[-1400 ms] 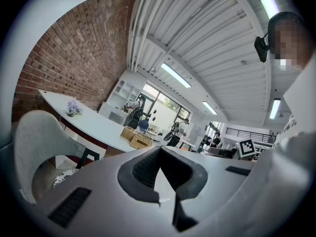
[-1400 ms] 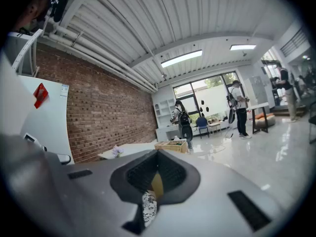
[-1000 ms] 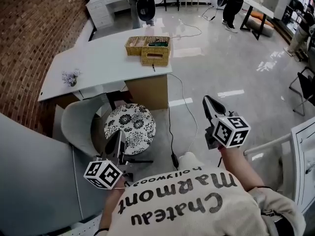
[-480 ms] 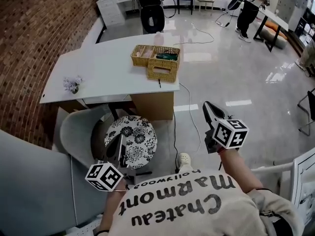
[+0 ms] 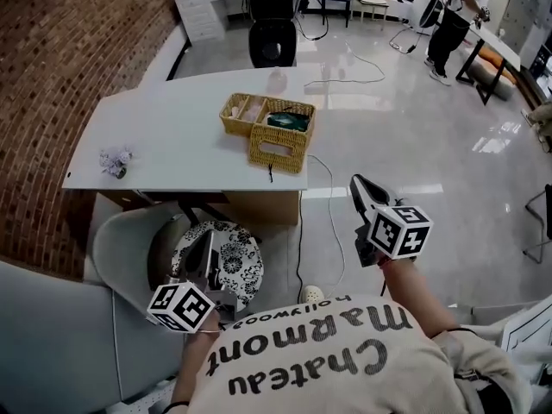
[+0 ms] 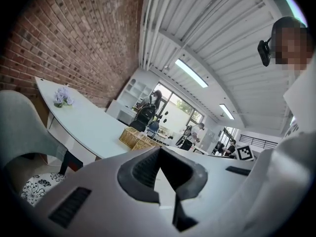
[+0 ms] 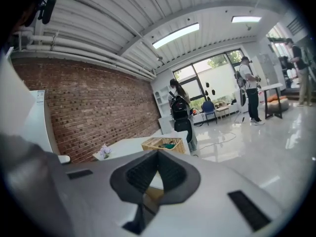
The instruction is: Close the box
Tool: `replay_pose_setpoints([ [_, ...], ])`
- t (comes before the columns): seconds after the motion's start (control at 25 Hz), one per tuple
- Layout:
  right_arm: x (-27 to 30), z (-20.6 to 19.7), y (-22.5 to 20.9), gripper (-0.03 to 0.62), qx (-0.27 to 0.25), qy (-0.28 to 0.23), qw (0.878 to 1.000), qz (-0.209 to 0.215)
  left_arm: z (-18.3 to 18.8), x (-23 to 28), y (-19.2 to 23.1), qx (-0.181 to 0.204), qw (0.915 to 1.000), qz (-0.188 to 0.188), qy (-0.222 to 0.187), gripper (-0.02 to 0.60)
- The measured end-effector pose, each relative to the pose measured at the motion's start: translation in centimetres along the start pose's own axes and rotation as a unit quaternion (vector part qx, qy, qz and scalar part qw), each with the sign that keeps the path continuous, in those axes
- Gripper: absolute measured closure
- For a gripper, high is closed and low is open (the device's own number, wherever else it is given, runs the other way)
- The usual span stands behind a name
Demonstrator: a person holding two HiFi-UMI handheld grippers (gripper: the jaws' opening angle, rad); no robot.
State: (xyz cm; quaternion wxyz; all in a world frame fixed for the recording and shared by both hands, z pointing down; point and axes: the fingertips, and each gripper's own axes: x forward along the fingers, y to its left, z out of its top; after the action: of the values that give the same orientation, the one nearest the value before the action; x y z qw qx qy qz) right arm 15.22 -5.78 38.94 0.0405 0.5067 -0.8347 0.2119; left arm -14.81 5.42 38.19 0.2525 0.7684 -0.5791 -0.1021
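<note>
The box is a wicker box on the white table, its top open with a teal thing inside. It shows small ahead in the left gripper view and in the right gripper view. My left gripper is held low at the left over a patterned seat, well short of the table; its jaws are together with nothing between them. My right gripper hovers over the floor to the right of the table, jaws shut and empty. Neither touches the box.
A grey shell chair with a floral cushion stands between me and the table. A cable runs from the box down across the floor. A black chair is behind the table, small flowers lie on it, and a brick wall runs along the left.
Both grippers have travelled forward toward the table, which now sits nearer and lower in the head view. The wicker box looks larger in both gripper views. Jaws stay as they were.
</note>
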Motion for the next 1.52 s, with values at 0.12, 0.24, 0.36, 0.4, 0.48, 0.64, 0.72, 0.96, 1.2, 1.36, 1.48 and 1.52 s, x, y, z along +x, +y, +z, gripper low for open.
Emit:
replay_pose_setpoints([
  [0.12,1.9,0.2,-1.6,0.591,0.001,0.012,1.000,0.012,-0.4,2.5,-0.5,-0.003,1.0000,0.004,-0.002,0.580],
  [0.24,3.5,-0.4,-2.7,0.591,0.005,0.025,0.999,0.027,-0.9,4.1,-0.8,0.002,0.9999,0.017,-0.003,0.580],
  [0.36,4.9,-1.6,-3.2,0.591,0.009,0.038,0.998,0.041,-1.5,4.9,-0.7,0.007,0.9994,0.032,0.002,0.580],
  [0.4,5.3,-2.2,-3.4,0.591,0.012,0.044,0.998,0.044,-1.7,4.9,-0.6,0.007,0.9993,0.037,0.005,0.580],
  [0.48,6.1,-3.4,-3.6,0.591,0.022,0.057,0.997,0.049,-2.1,4.6,-0.1,0.005,0.9988,0.047,0.008,0.580],
  [0.64,7.8,-5.7,-3.4,0.591,0.047,0.083,0.993,0.064,-2.9,4.2,1.4,-0.007,0.9974,0.070,0.017,0.580],
  [0.72,8.7,-6.7,-3.0,0.591,0.056,0.093,0.991,0.075,-3.2,4.3,2.4,-0.012,0.9967,0.078,0.023,0.580],
  [0.96,12.9,-8.3,-3.1,0.591,0.066,0.127,0.987,0.070,-1.8,7.0,5.2,-0.015,0.9963,0.079,0.029,0.580],
  [1.2,17.5,-8.7,-3.7,0.591,0.074,0.145,0.985,0.051,1.1,9.0,8.8,-0.012,0.9957,0.090,0.020,0.580],
  [1.36,19.7,-9.1,-3.8,0.591,0.058,0.152,0.985,0.049,2.3,9.8,11.0,-0.012,0.9943,0.105,0.015,0.580],
  [1.48,20.7,-10.0,-3.2,0.522,0.058,0.171,0.981,0.069,2.7,10.1,11.9,-0.016,0.9934,0.113,0.011,0.580],
  [1.52,20.9,-10.5,-2.8,0.474,0.058,0.181,0.979,0.078,2.8,10.0,12.1,-0.017,0.9931,0.115,0.009,0.580],
])
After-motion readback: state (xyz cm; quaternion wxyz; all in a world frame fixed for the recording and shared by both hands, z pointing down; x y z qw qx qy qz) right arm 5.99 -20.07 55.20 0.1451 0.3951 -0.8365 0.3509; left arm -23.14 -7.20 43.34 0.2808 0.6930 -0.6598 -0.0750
